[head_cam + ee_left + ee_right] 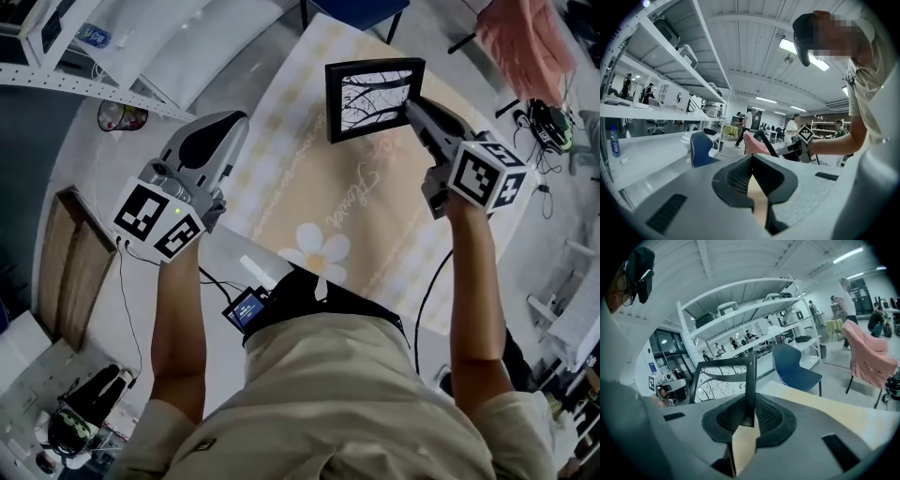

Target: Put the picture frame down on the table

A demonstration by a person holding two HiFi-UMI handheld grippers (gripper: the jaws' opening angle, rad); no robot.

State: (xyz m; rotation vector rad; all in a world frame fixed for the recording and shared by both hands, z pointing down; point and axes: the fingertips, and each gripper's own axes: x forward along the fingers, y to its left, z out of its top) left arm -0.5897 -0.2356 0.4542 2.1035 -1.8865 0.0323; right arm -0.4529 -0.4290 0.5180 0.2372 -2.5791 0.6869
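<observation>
Over the flowered table [375,216], right gripper [412,105] clamps the picture frame [373,98]; left gripper [234,127] closed, empty

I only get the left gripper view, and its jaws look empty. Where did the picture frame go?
Observer: The right gripper has it. Its jaws are shut on one side edge of the picture frame.
Operator: Is it lying on the table already?
Observer: Not yet. In the head view it stands upright and looks held up over the table, which has a beige cloth with a daisy on it.
Operator: What's in the picture?
Observer: Dark bare branches on white, inside a black border.
</observation>
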